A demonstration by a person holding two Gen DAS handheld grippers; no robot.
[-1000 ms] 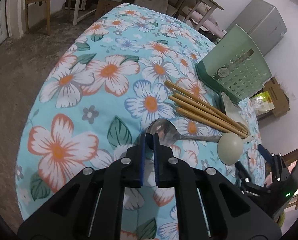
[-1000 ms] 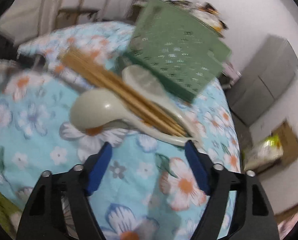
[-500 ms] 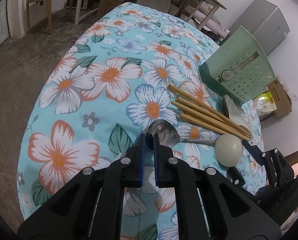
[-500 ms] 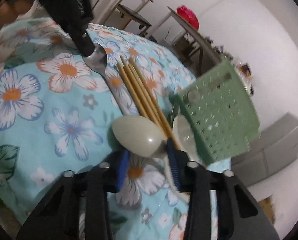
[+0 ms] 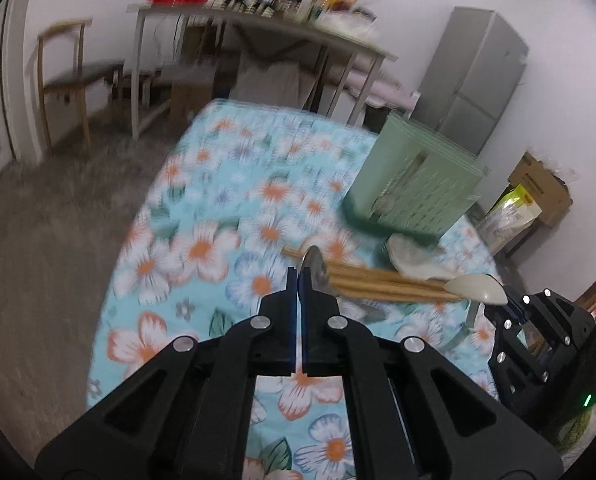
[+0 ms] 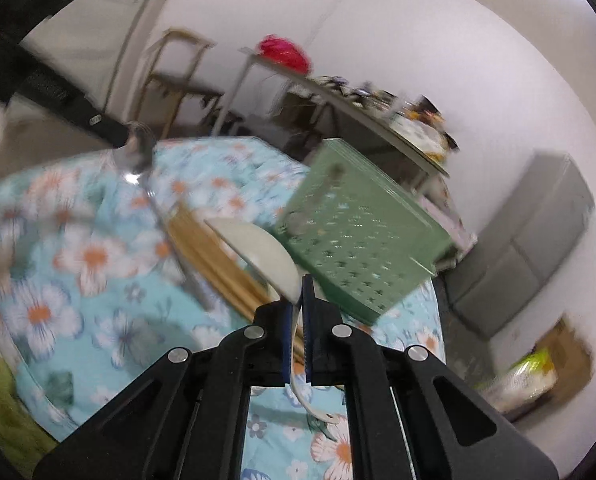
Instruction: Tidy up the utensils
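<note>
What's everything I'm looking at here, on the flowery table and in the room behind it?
Metal spoon: one, silver, pinched by its bowl in the left gripper.
Ceramic spoon: one, cream, clamped in the right gripper.
Second ceramic spoon: one, white, lying beside the basket.
Chopsticks: several, wooden, on the cloth.
Basket: one, green, perforated, on the table.
Tablecloth: one, blue with flowers.
Side table: one, grey, cluttered, by the wall.
Chair: one, wooden.
Cabinet: one, grey.
Left gripper: black, shut.
Right gripper: black, shut.
</note>
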